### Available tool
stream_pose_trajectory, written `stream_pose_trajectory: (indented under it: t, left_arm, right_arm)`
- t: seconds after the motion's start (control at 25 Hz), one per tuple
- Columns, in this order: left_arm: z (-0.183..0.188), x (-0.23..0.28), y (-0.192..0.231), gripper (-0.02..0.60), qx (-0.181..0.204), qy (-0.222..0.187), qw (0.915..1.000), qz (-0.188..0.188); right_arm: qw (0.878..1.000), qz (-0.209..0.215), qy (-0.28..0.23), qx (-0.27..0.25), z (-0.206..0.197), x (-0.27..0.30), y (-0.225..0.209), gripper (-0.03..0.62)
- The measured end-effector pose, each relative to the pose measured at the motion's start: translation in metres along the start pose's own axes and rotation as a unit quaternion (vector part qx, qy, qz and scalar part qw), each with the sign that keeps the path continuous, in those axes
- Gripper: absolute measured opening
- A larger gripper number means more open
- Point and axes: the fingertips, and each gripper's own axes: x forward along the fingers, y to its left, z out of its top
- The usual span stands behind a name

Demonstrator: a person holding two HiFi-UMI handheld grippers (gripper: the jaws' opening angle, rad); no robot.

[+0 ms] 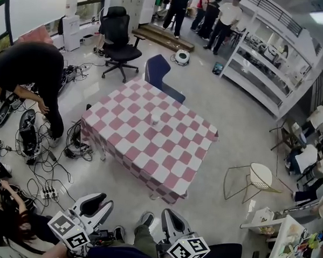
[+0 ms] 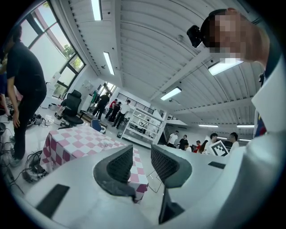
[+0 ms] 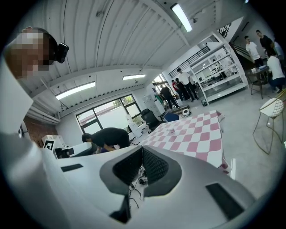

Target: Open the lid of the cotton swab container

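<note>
A small pale cotton swab container (image 1: pixel 155 119) stands near the middle of a table with a pink-and-white checked cloth (image 1: pixel 130 136). It also shows as a tiny shape (image 3: pixel 172 131) on that table (image 3: pixel 199 134) in the right gripper view. Both grippers hang low at the bottom of the head view, well short of the table. My left gripper (image 1: pixel 95 201) (image 2: pixel 142 157) is shut with only a slim gap and nothing in it. My right gripper (image 1: pixel 171 219) (image 3: pixel 142 157) is shut too, pads together and empty. The table (image 2: pixel 71 145) lies ahead of the left jaws.
A person in black (image 1: pixel 32 65) bends over at the left beside cables (image 1: pixel 49 165) on the floor. A black office chair (image 1: pixel 120 40) and a blue chair (image 1: pixel 158 71) stand behind the table. A wire chair (image 1: pixel 256 179) is at the right, white shelving (image 1: pixel 261 77) beyond.
</note>
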Motion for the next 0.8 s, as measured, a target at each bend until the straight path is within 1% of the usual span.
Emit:
stream_pose_trajectory:
  t: [0.16,0.28,0.44,0.64,0.8]
  left_arm:
    - [-0.002,0.015,0.008,0.130,0.006,0.007,0.9998,0.017]
    - [0.000,0.028,0.012,0.130,0.011,0.010,0.9993,0.033]
    - [0.008,0.052,0.019,0.130,0.019,0.005,0.9984,0.054]
    - [0.019,0.094,0.026,0.130,0.026,-0.002,0.9968,0.075]
    - [0.025,0.123,0.029,0.130,0.036,0.002,0.9948,0.095]
  right_arm:
    - [1.000,0.008,0.013,0.011,0.001,0.019,-0.017,0.012]
    - [1.000,0.022,0.016,0.015,0.008,0.036,-0.030,0.011]
    - [0.999,0.043,0.010,0.014,0.025,0.060,-0.051,0.011]
    - [0.998,0.062,0.015,0.023,0.053,0.089,-0.087,0.011]
    - [0.996,0.078,0.017,0.033,0.075,0.108,-0.110,0.012]
